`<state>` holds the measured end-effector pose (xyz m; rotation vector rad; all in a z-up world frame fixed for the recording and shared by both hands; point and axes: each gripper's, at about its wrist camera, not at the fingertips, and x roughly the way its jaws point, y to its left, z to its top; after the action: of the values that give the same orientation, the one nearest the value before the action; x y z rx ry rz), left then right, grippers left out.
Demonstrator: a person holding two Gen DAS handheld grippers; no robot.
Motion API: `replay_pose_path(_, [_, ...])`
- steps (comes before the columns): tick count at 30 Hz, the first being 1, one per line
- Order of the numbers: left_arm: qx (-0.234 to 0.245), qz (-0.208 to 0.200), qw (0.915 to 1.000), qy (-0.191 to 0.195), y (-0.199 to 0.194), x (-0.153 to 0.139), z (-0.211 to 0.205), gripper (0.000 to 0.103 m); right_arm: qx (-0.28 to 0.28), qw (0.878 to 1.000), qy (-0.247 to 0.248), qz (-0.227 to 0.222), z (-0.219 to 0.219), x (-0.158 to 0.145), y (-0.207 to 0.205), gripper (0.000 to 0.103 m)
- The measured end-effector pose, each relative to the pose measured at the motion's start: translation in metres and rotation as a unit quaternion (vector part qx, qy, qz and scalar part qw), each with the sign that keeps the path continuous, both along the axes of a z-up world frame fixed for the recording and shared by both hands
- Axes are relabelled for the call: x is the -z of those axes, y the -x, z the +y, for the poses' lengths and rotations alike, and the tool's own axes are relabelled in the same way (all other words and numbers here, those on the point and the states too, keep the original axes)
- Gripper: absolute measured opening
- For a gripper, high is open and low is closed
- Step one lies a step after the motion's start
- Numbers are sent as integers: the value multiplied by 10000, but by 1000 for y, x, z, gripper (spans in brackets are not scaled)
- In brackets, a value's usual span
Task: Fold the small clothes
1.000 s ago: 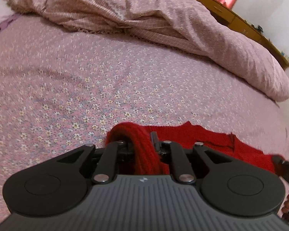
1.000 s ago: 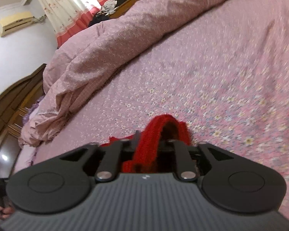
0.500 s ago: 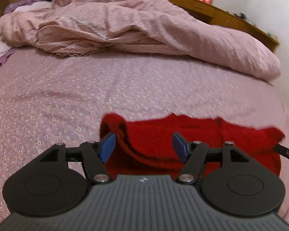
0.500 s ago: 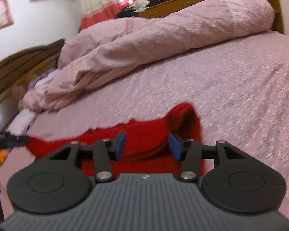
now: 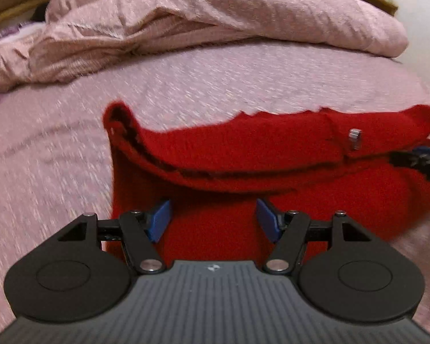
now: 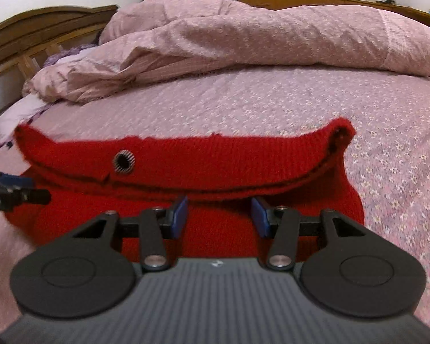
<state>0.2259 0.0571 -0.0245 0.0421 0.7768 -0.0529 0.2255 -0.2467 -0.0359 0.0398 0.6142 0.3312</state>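
Red sweater (image 5: 272, 157) flat on bed (image 5: 215, 86), at 12 o'clock from both grippers, long axis running 9 to 3. Left gripper (image 5: 213, 219) and right gripper (image 6: 218, 215) agape, empty, equally near.

a wide bed covered with a pink-lilac sheet printed with small white flowers (image 6: 315, 109) carries everything. along the far edge of the bed lies a bulky, crumpled pink duvet with a fine pattern (image 6: 243, 34), bunched into folds toward the far left corner and running as a thick roll to the far right corner. near the front edge of the bed lies a red knitted garment (image 6: 203, 160), spread wide with its upper layer folded over so a long seam line crosses it; a round dark button with a striped rim (image 6: 124, 159) sits on that fold. at the far left corner, pale purple fabric (image 6: 63, 54) shows beside the duvet.
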Motion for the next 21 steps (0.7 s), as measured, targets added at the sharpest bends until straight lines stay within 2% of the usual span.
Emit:
replay_pose_path(4, [-47,-257,9992,-300,-24,3,1,70,204,9994,-282,-36,-3,0,-20,49])
replay_pose_path(7, [-150,-346,9988,-311,-44,1,3,70,384,9984,-401,-77,-5,1,-33,49])
replay_pose_path(14, [-162,-256,9988,-379,-83,6,4,70,575,9956,-737,-39,-12,6,-58,49])
replay_pose_path(18, [-246,-195,9990,-322,-94,8,7,70,795,9918,-998,55,-20,11,-71,49])
replay_pose_path(21, [-300,-170,9990,-271,-95,10,9,70,834,9917,-974,127,-22,16,-80,49])
